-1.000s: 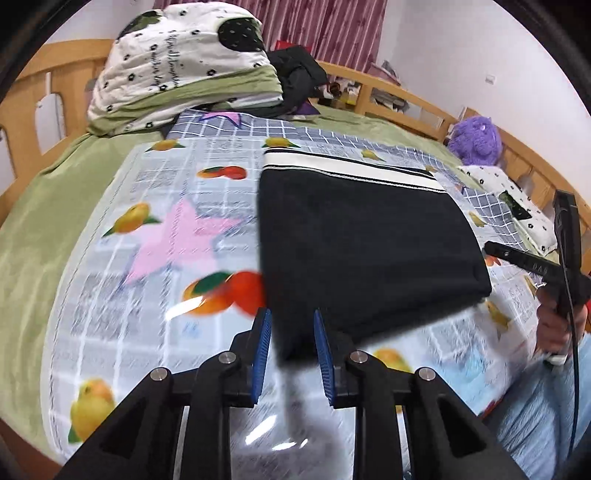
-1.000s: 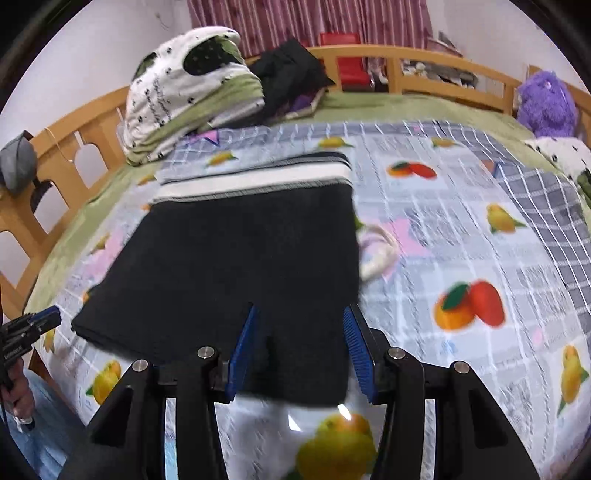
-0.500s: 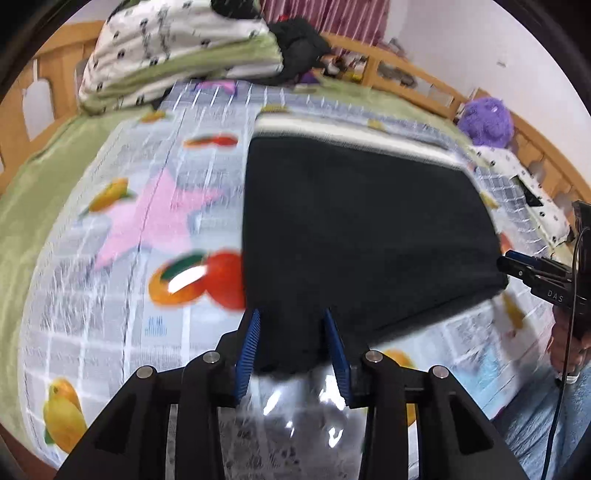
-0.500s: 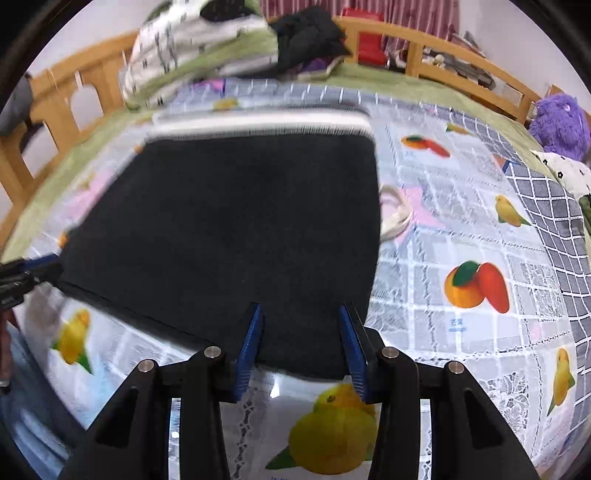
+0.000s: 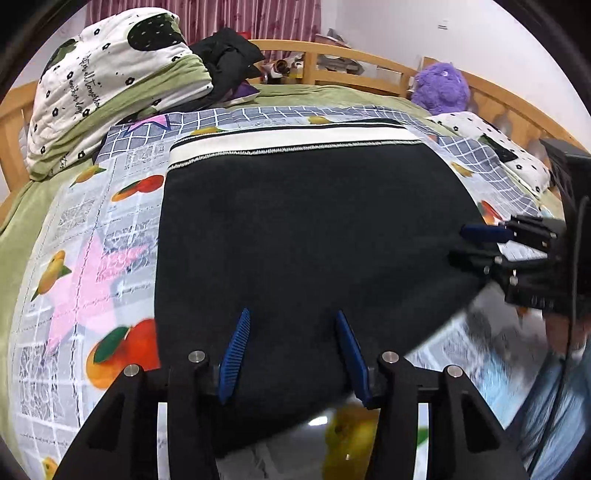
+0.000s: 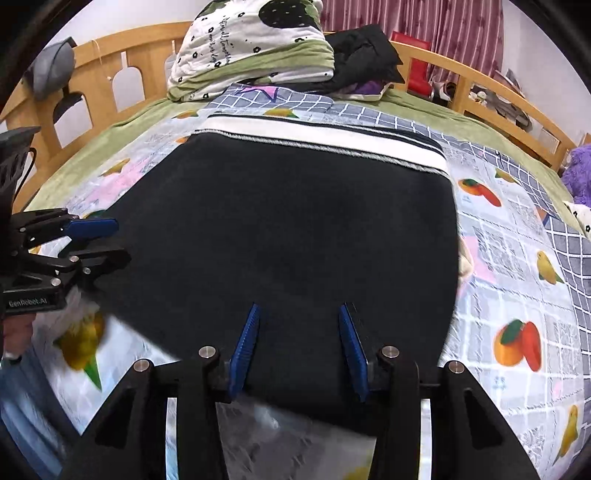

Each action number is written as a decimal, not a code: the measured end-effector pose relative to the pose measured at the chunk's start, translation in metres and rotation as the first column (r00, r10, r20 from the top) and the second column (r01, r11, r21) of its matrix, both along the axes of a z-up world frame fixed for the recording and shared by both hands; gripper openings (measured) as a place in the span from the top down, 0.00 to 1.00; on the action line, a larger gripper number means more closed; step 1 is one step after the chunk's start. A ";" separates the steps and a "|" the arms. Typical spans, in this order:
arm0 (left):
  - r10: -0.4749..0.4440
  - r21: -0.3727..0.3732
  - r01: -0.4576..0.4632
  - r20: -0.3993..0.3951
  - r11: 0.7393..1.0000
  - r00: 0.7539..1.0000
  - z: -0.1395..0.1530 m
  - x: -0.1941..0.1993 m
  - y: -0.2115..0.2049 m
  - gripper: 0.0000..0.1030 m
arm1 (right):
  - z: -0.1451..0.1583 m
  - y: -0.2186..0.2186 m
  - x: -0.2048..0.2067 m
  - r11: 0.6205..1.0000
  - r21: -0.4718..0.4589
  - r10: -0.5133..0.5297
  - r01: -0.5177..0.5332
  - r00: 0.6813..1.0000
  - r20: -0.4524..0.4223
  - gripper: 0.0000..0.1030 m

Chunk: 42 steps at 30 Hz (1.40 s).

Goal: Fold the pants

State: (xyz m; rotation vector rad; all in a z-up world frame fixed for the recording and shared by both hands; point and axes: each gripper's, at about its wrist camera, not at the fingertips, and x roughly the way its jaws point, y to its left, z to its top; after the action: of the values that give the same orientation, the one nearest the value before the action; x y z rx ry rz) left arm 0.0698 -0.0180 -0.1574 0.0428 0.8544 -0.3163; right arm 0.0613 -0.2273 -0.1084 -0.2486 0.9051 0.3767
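Wooden-railed bed (image 5: 354, 55) under a fruit-print sheet (image 5: 81, 258). Black pants (image 5: 303, 236), already folded into a broad panel, lie flat with the white waistband (image 5: 295, 142) at the far edge. Left gripper (image 5: 291, 350) and right gripper (image 6: 299, 343), jaws spread, straddle the near hem at opposite corners, equally close; the next fold probably runs hem toward waistband.

Wooden bed frame (image 5: 354, 55) encloses a green sheet (image 6: 110, 147). Maroon curtains (image 5: 236, 18) hang beside a white wall (image 5: 461, 37).
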 end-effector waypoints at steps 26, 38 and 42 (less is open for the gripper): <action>0.189 -0.002 -0.189 -0.034 0.982 0.981 0.063 -0.068 0.012 0.53 | 0.063 -0.029 -0.060 0.960 0.011 -0.279 0.279 0.960 -0.003 0.60; 0.235 -0.036 -0.232 0.133 0.972 0.963 0.132 -0.126 -0.003 0.21 | 0.129 -0.013 -0.134 0.926 0.059 -0.379 0.374 0.913 0.151 0.23; 0.235 -0.020 -0.235 0.161 0.972 0.959 0.139 -0.137 -0.008 0.20 | 0.141 -0.012 -0.148 0.918 0.051 -0.395 0.393 0.896 0.200 0.07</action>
State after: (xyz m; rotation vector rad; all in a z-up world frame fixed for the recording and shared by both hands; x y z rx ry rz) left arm -0.0669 -0.0261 -0.0182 -0.0334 0.6886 -0.0881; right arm -0.0867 -0.2396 0.0326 -0.0874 0.7254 -0.0241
